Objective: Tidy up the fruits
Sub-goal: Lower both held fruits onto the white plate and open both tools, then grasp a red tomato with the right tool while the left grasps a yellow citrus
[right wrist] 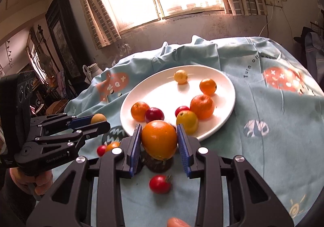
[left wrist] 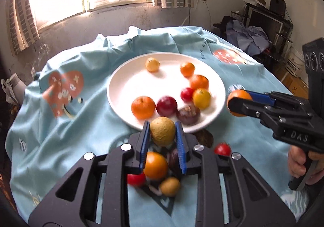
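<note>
Jaws on my left gripper point(left wrist: 162, 138) clamp a tan fruit point(left wrist: 162, 131), right gripper point(right wrist: 159, 139) squeezes an orange point(right wrist: 159, 139), both above loose fruit on the table point(left wrist: 85, 125); white plate point(left wrist: 129, 85) of fruit just beyond.

White plate point(left wrist: 121, 85) on pale-blue cloth point(left wrist: 91, 125) w/ coral-red cartoon prints. On plate: orange, yellow, dark-red fruit, one brownish-purple, maybe a passion fruit. Left hand-held gripper point(left wrist: 163, 138): black, blue pads, round tan-brown fruit point(left wrist: 162, 130) btwn them. Right hand-held gripper point(right wrist: 159, 142): same colours, orange point(right wrist: 159, 139). Red tomato point(right wrist: 160, 184) near plate.
</note>
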Available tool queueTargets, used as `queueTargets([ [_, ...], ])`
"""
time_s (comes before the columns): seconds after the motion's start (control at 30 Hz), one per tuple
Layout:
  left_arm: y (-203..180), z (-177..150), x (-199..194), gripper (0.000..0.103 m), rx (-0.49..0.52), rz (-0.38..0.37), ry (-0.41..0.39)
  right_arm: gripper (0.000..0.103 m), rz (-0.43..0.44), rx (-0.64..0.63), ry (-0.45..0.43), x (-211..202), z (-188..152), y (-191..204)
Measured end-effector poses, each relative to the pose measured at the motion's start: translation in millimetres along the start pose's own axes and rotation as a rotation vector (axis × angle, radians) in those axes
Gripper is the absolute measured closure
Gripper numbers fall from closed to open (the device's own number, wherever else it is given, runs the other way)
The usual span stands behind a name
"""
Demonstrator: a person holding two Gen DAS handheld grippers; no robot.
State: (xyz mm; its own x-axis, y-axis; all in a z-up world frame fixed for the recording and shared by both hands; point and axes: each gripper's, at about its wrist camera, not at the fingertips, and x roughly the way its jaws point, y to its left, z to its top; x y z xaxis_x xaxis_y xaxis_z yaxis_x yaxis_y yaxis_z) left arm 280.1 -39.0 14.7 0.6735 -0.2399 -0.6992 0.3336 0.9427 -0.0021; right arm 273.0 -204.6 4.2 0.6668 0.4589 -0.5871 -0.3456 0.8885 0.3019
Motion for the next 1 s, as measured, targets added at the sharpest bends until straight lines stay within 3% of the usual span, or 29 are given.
queueTargets([
  [0.17, 13, 51, 55, 0.078, -0.045, 0.009, 0.022, 0.068, -0.027, 0.003, -0.016, 38, 32, -16],
  [0.33, 26, 67, 96, 0.077, -0.075, 0.049, 0.086, 0.064, -0.027, -0.010, 0.013, 67, 39, -21],
  [0.37, 28, 67, 96, 0.064, -0.085, 0.056, 0.087, 0.043, -0.043, -0.017, 0.013, 68, 38, -20],
  [0.4, 30, 64, 90, 0.049, -0.092, 0.060, 0.075, 0.034, -0.053, -0.022, 0.006, 65, 38, -19],
  [0.43, 30, 62, 79, 0.025, -0.097, 0.077, 0.038, 0.031, -0.056, -0.019, -0.008, 59, 36, -18],
  [0.47, 29, 58, 64, 0.013, -0.094, 0.103, -0.007, 0.031, -0.043, -0.017, -0.022, 51, 34, -16],
  [0.63, 18, 20, 2, 0.005, -0.049, 0.195, -0.057, 0.031, -0.067, -0.074, 0.000, 20, 7, -3],
  [0.8, 14, -44, -41, 0.002, -0.116, 0.169, -0.078, 0.031, -0.114, -0.151, 0.067, 6, -31, 14],
  [0.9, 20, -79, -44, 0.002, -0.193, 0.139, -0.107, 0.031, -0.104, -0.170, 0.117, 4, -51, 19],
  [0.93, 21, -82, -39, 0.002, -0.209, 0.183, -0.052, 0.031, -0.095, -0.177, 0.149, 6, -55, 21],
  [1.0, 21, -82, -36, 0.002, -0.192, 0.152, -0.051, 0.031, -0.099, -0.196, 0.172, 8, -61, 26],
])
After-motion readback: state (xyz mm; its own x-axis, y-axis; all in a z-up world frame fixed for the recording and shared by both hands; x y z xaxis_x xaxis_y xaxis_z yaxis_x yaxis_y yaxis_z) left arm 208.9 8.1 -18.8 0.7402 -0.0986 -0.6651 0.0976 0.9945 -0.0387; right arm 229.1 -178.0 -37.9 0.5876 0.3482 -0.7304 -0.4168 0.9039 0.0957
